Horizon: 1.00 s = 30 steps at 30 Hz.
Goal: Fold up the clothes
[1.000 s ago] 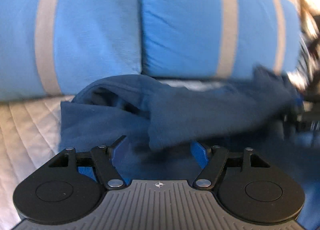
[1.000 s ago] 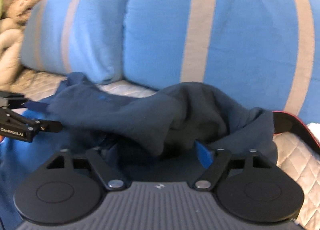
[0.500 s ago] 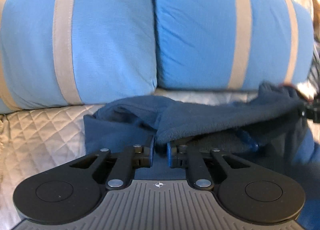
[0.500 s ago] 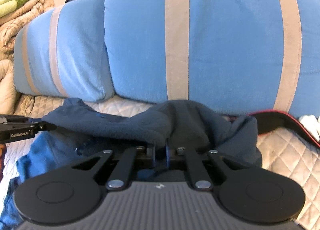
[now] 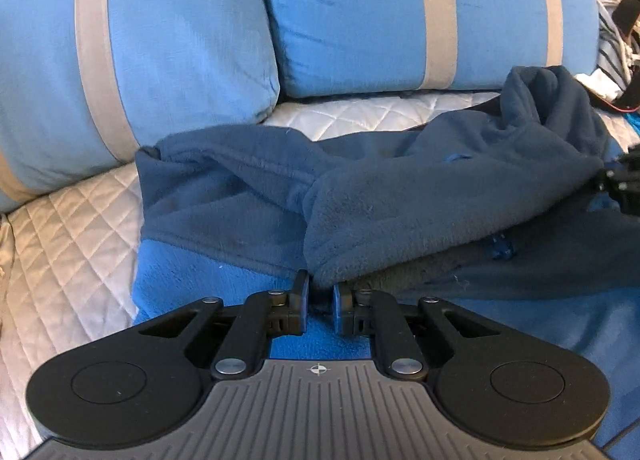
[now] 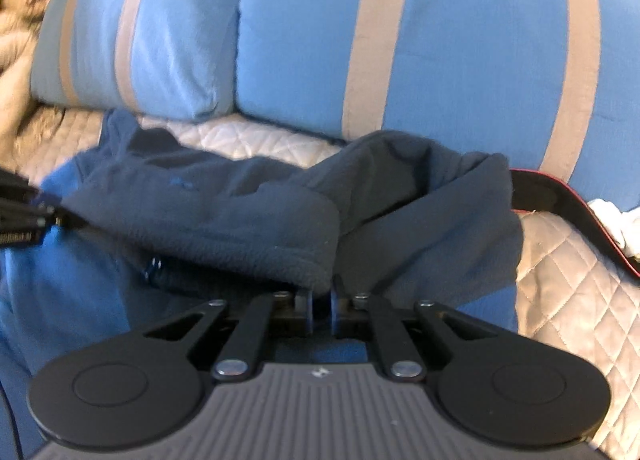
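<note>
Two big blue pillows (image 5: 168, 60) with tan stripes stand at the back of a bed. The bed has a white quilted cover (image 5: 68, 228). A dark blue fleece top (image 5: 420, 196) lies on the cover, just in front of the pillows. Part of it is lighter blue. One edge of the top is folded over on itself. A black case with a red rim (image 6: 560, 196) lies at the right, beside the top. The left hand-held gripper (image 5: 320, 294) is closed narrow and pinches the folded edge. The right hand-held gripper (image 6: 320, 302) is closed narrow too and pinches the same edge farther along.
</note>
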### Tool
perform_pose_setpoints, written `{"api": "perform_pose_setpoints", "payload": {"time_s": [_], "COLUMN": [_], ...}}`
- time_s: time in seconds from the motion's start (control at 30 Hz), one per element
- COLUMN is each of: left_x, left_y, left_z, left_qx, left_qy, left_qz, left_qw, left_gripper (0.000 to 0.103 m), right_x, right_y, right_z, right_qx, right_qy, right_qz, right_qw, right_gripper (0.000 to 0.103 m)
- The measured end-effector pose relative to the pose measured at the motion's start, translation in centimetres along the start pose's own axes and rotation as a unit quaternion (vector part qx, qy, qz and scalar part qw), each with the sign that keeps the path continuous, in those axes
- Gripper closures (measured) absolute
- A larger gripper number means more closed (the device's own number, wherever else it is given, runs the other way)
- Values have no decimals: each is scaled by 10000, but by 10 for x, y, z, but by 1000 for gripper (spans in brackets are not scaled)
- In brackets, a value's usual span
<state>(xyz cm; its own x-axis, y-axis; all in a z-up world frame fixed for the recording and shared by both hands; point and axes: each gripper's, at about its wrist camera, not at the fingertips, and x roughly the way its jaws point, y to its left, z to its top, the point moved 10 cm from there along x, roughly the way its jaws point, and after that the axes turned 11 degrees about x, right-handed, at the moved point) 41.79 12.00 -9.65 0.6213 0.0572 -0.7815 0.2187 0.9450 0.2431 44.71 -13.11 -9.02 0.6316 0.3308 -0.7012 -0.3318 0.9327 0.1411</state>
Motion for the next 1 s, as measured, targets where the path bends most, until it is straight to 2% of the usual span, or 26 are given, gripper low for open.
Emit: {"api": "perform_pose_setpoints", "payload": {"time_s": [0.3, 0.4, 0.47, 0.5, 0.6, 0.63, 0.7, 0.77, 0.83, 0.9, 1.0], "left_x": [1, -2, -4, -5, -12, -15, -27, -43, -58, -70, -77], "left_y": [5, 8, 11, 13, 15, 16, 17, 16, 9, -8, -45], "left_z": [0, -1, -2, -2, -6, -8, -13, -14, -8, 6, 28], "left_qx": [-277, -305, -338, -355, -390, -375, -340, -337, -233, 165, 968], "left_qy": [-57, -111, -88, -76, 3, 56, 105, -35, -356, -698, -1044], "left_qz": [-156, -130, -93, -74, -72, -48, 63, 123, 4, -72, -37], "left_qw": [9995, 9994, 9993, 9993, 9992, 9993, 9993, 9994, 9991, 9974, 9898], "left_gripper": [88, 76, 61, 59, 55, 55, 55, 55, 54, 52, 46], "right_x": [5, 4, 2, 1, -1, -4, -15, -30, -44, -56, -64], "right_y": [-4, -4, -3, -3, -4, -4, -6, -11, -18, -28, -44], "right_z": [-7, -8, -7, -7, -8, -9, -9, -9, -5, 3, 19], "right_qx": [150, 202, 228, 241, 232, 216, 224, 331, 471, 684, 932], "right_qy": [-134, -172, -192, -202, -107, -66, -53, -87, -153, -233, -316], "right_qz": [53, 76, 101, 113, 24, -3, 34, 122, 208, 294, 277], "right_qw": [9998, 9996, 9995, 9994, 9997, 9997, 9997, 9993, 9986, 9970, 9948], "right_gripper": [94, 92, 92, 88, 59, 55, 38, 35, 32, 21, 21]}}
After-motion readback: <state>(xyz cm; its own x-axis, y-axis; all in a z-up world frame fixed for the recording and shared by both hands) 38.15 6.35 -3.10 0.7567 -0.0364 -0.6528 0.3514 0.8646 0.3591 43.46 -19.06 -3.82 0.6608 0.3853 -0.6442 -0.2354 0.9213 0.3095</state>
